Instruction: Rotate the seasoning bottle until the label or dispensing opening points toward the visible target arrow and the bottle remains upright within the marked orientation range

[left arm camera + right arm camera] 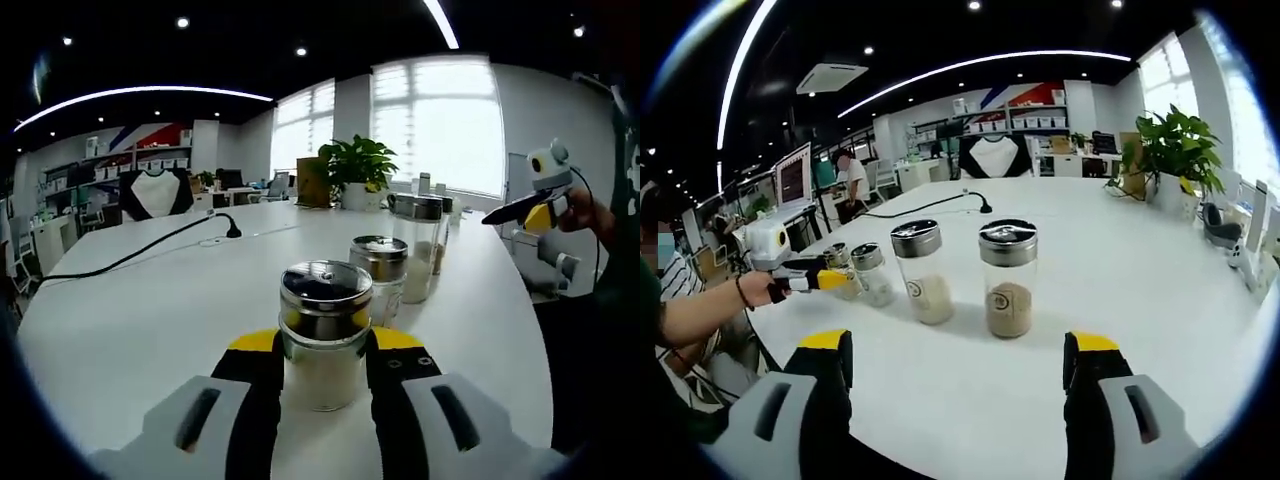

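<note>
4 jars stand in a row on the table (130, 320). In the left gripper view the nearest jar (324, 333) sits between the left gripper's (322, 372) jaws, with the second jar (379, 276) just behind it and the taller third jar (419, 246) behind that. The potted plant (356, 171) is at the far edge, the cable (140, 250) to the left. The right gripper (958, 372) faces the row side-on, well apart.

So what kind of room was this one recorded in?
Most likely an open-plan office: a long white table, storage shelves along the back wall, a computer monitor at a desk, and a potted plant by the windows.
</note>
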`<state>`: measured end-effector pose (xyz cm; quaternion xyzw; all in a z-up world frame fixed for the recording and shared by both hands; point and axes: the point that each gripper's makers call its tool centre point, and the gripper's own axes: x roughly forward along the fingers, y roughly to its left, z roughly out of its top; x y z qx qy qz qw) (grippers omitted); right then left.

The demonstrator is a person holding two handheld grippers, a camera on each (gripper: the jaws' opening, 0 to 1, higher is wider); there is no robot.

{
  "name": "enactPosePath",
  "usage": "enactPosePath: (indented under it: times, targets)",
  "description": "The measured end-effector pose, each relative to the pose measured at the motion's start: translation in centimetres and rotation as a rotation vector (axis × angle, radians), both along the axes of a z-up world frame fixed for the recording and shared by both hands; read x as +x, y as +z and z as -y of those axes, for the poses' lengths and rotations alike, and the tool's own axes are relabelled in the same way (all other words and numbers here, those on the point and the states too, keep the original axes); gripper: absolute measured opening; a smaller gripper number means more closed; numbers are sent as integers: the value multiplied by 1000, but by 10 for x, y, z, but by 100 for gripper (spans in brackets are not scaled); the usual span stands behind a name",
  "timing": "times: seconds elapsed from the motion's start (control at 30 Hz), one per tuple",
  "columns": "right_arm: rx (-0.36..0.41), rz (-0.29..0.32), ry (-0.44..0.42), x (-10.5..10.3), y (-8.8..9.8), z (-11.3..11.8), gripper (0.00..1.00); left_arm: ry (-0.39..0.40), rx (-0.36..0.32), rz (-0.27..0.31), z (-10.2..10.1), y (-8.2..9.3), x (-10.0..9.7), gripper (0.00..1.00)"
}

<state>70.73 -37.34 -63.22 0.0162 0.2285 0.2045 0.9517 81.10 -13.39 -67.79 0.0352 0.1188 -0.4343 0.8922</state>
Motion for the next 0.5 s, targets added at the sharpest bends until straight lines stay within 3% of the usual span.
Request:
enactPosePath:
  times: [0.5]
  targets:
    - [11,9,1,-2,2,0,89,-158,19,3,2,-1,-4,34]
